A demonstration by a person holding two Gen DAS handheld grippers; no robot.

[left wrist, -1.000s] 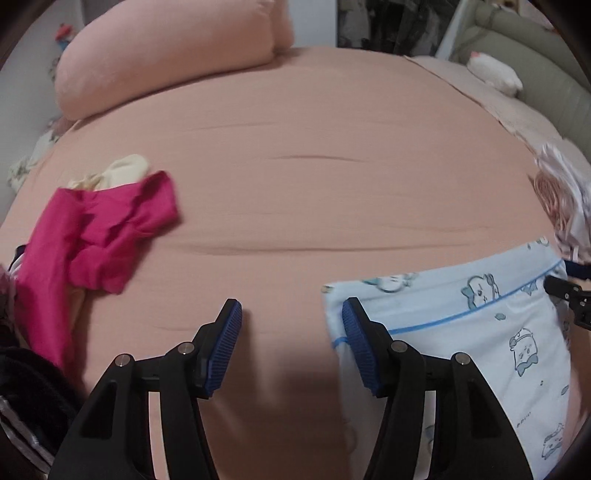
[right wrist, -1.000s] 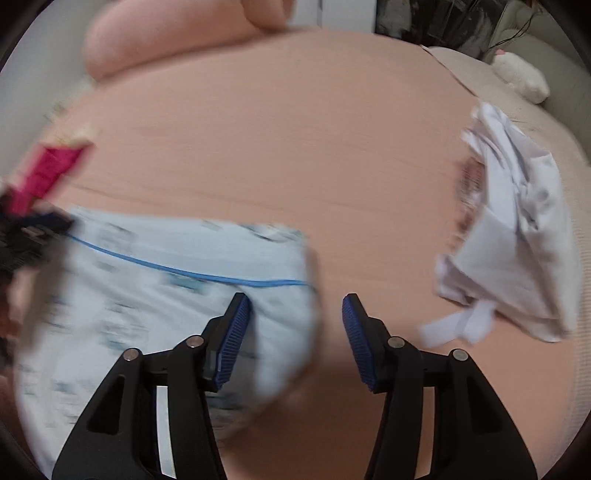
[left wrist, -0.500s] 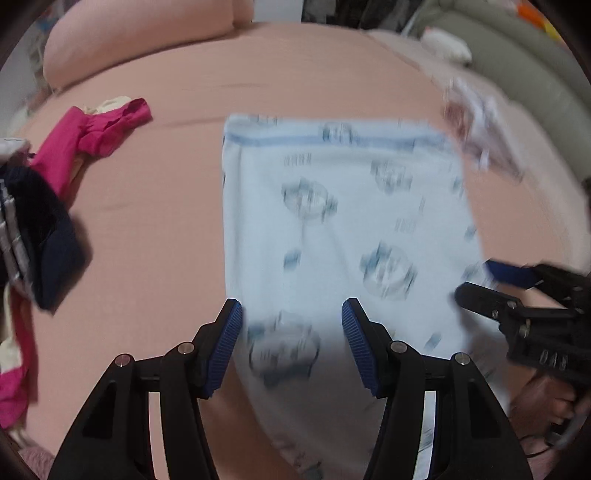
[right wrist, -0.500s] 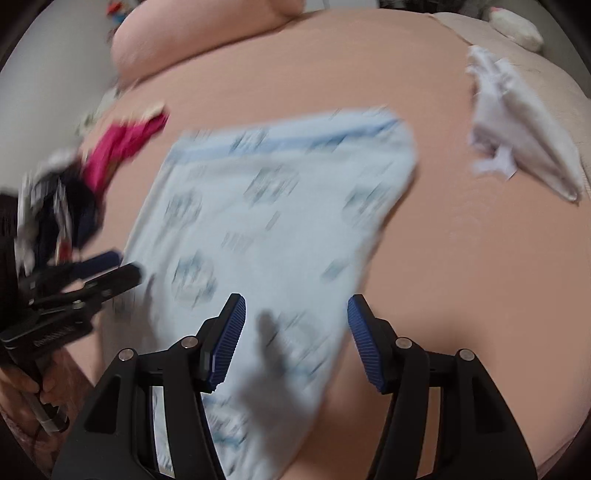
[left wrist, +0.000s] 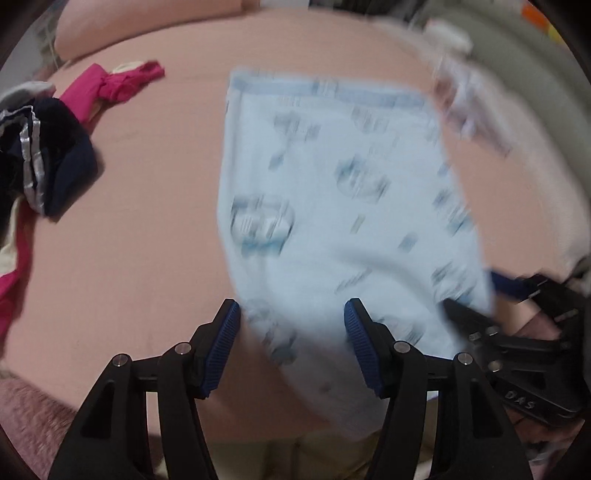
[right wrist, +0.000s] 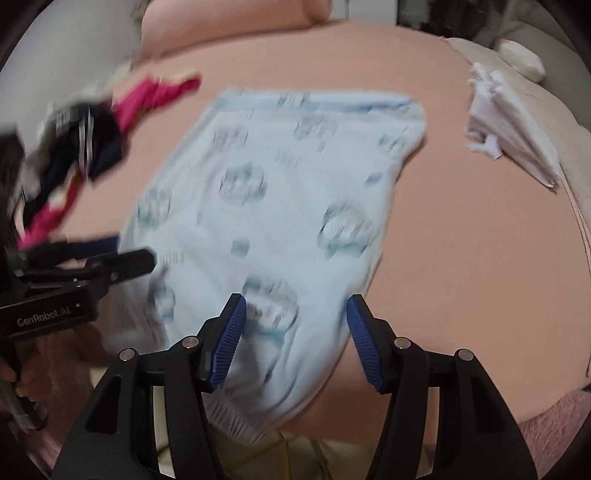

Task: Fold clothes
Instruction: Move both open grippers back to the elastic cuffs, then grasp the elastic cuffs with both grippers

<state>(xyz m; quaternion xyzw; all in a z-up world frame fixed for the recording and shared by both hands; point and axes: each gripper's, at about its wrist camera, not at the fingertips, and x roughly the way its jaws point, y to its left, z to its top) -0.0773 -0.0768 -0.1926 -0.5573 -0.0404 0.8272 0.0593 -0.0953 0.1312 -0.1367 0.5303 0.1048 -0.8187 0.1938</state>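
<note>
A light blue garment point(left wrist: 332, 184) printed with cartoon figures lies spread flat on the peach bed point(left wrist: 155, 206), and its near end hangs over the bed's front edge. My left gripper point(left wrist: 291, 314) hovers over the near left part of it. Its jaws are opening, the cloth shows between them, and the pads do not press on it. My right gripper point(right wrist: 293, 310) hangs open over the near right part of the same garment point(right wrist: 277, 184), gripping nothing. Each gripper shows in the other's view: the right gripper point(left wrist: 517, 295) and the left gripper point(right wrist: 122, 254).
A pink garment point(left wrist: 122, 83) and a dark navy one with a white stripe point(left wrist: 48, 155) lie heaped at the left. A white folded cloth point(right wrist: 513, 122) sits at the right. A peach pillow point(right wrist: 229, 22) lies at the far end. A fuzzy pink blanket point(left wrist: 29, 413) covers the near corner.
Both grippers have drawn back from the garment's far end to its near end at the bed's front edge. The garment lies spread out lengthwise.
</note>
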